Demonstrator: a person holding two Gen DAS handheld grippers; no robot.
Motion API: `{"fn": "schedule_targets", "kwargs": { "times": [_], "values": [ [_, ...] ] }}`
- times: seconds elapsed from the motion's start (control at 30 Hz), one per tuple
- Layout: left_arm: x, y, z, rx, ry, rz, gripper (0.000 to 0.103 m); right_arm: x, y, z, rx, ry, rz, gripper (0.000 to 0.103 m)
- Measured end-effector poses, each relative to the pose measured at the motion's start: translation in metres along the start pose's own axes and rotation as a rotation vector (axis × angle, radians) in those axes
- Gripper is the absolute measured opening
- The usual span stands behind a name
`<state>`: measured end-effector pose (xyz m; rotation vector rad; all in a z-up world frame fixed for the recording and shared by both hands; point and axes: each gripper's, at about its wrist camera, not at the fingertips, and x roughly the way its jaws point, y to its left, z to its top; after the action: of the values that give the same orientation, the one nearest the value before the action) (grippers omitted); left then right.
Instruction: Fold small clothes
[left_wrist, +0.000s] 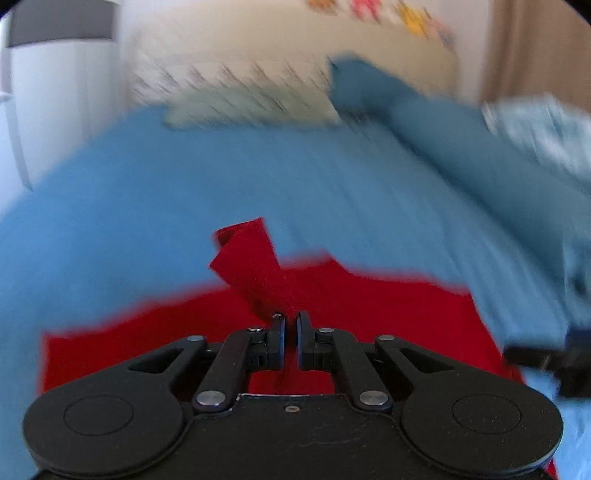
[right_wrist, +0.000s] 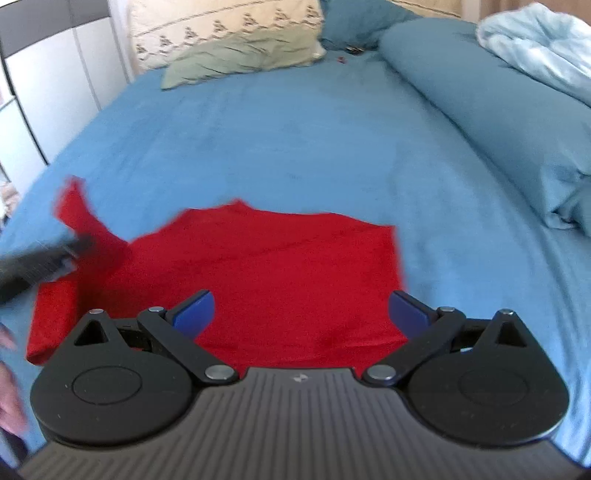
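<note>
The bed is your working surface, a wide blue sheet, and the red garment lies spread on its near half, at six o'clock in the right wrist view. Your left claw is pinched nearly closed on a red sleeve, which stands up from its tips towards twelve o'clock. Carry that sleeve across the body of the garment and lay it flat so the fold edge runs straight; judging by the blur, slowing down would help it land without a twist. Your right claw is spread wide with nothing in it, hovering over the garment's near edge; use it to pin the cloth so it does not drag.

Around you: a rolled blue duvet runs along the two to three o'clock side, with a pale blue blanket heaped on it, and two pillows at twelve. All sit well apart from the garment, so nothing blocks the fold.
</note>
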<state>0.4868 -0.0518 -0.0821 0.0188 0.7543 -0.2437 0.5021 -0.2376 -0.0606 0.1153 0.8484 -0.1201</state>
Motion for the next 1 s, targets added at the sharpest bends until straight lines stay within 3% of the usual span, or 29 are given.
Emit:
{"fn": "schedule_targets", "kwargs": {
  "times": [0.13,0.23,0.3,0.33,0.37,0.4,0.63,0.77,0.8,0.87,1.0],
  "values": [
    [0.040,-0.044,-0.040,0.062,0.079,0.013,0.006,0.024,-0.048,-0.010,-0.007,0.053,-0.014,0.103],
    [0.045,-0.056,-0.055,0.070,0.075,0.034,0.012,0.038,-0.071,-0.016,0.016,0.080,0.012,0.103],
    [0.039,-0.049,-0.053,0.056,0.071,0.021,0.041,0.046,-0.080,-0.017,0.039,0.094,0.040,0.103],
    [0.035,-0.046,-0.053,0.046,0.072,0.012,0.049,0.050,-0.084,-0.016,0.050,0.100,0.063,0.103],
    [0.029,-0.041,-0.053,0.042,0.069,0.018,0.059,0.050,-0.083,-0.015,0.058,0.104,0.082,0.103],
    [0.022,-0.039,-0.051,0.043,0.065,0.028,0.062,0.051,-0.081,-0.014,0.066,0.110,0.107,0.103],
    [-0.030,0.023,-0.066,0.035,0.071,0.183,0.070,0.072,-0.016,-0.002,0.020,0.154,0.261,0.103],
    [-0.034,0.069,-0.081,0.008,0.103,0.295,0.070,0.096,0.018,-0.004,0.060,0.139,0.248,0.102],
    [-0.033,0.081,-0.085,-0.004,0.117,0.323,0.070,0.101,0.023,-0.006,0.073,0.132,0.226,0.098],
    [-0.030,0.102,-0.094,-0.045,0.149,0.372,0.070,0.113,0.032,-0.010,0.098,0.123,0.193,0.081],
    [-0.034,0.124,-0.108,-0.119,0.160,0.414,0.070,0.119,0.032,-0.023,0.168,0.113,0.157,0.058]
  ]
}}
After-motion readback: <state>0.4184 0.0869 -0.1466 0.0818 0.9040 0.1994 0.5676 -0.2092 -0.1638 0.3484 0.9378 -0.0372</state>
